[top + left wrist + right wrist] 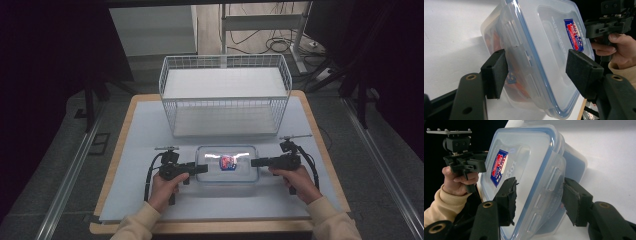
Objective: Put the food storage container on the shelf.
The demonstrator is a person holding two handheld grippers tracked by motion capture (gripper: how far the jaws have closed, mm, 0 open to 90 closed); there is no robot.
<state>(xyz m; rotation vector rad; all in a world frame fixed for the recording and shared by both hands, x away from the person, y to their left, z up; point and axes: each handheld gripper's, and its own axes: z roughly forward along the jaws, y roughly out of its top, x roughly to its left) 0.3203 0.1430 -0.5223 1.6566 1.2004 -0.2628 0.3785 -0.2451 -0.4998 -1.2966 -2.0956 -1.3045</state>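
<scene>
Two grippers, left (202, 169) at nine o'clock, right (256, 162) at three, straddling the lidded box (227, 164) ends, pads not yet pressing: set to grip both latches.

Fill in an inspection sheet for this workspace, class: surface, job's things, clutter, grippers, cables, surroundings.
Surface: white sheet over a wooden table.
Job's things: clear plastic lidded container with a blue seal and a red-and-blue label, flat on the sheet; empty white wire basket behind it.
Clutter: nothing seen.
Grippers: left gripper and right gripper each straddle a container end latch, with the pads not clearly pressing.
Cables: black cable loops from the left gripper; another trails from the right; loose cords lie on the floor.
Surroundings: dark floor, metal rails, a table frame beyond.
</scene>
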